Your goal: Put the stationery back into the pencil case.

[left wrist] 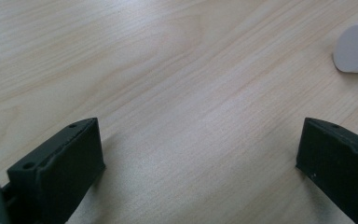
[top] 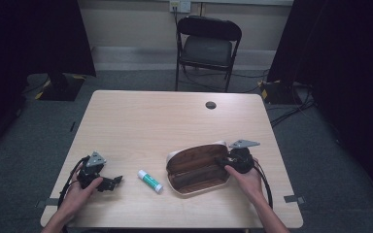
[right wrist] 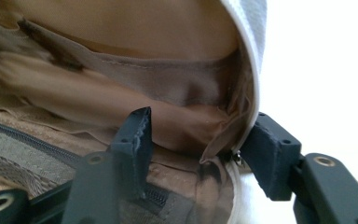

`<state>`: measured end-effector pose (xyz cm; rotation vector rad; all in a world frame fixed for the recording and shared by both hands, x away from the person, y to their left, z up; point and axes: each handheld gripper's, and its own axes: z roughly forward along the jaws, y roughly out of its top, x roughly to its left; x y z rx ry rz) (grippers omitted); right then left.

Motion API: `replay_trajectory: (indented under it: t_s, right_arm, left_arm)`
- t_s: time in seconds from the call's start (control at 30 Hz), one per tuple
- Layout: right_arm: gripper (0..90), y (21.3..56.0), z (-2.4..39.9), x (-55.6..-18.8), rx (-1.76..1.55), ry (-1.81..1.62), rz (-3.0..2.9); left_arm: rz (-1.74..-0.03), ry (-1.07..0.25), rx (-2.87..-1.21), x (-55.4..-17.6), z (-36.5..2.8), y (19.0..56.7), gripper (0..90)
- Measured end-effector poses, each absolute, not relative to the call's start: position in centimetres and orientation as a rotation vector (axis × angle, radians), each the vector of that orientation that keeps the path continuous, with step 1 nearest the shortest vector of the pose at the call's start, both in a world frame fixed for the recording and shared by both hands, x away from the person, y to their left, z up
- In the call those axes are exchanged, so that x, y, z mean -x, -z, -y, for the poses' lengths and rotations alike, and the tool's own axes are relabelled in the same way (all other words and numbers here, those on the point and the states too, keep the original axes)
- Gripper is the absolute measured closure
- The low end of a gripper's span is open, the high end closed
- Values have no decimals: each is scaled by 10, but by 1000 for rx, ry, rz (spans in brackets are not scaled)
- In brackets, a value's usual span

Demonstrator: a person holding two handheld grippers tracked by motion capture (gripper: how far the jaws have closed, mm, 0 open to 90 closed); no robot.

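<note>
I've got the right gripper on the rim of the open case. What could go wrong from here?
1. The right gripper straddles the end wall of the open cream pencil case with brown lining; its jaws look loose around the rim, so a lift may slip.
2. Nothing steadies the case: the left gripper rests open on the pale wooden table, apart from it.
3. The white-and-green glue stick lies close beside the case and could get knocked away.
</note>
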<state>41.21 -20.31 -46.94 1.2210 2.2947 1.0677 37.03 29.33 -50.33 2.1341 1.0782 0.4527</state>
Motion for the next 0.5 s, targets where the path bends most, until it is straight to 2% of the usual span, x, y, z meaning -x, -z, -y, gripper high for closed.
replay_trajectory:
  t_s: [0.1, 0.5]
  right_arm:
    - [377, 468, 204, -403, -1220, -1054, -2294]
    - [312, 466, 213, -379, -1226, -1103, -2282]
  left_arm:
    - [-1078, -453, -2134, -370, -293, 503, 0]
    - [-1076, -458, -2138, -369, -292, 503, 3]
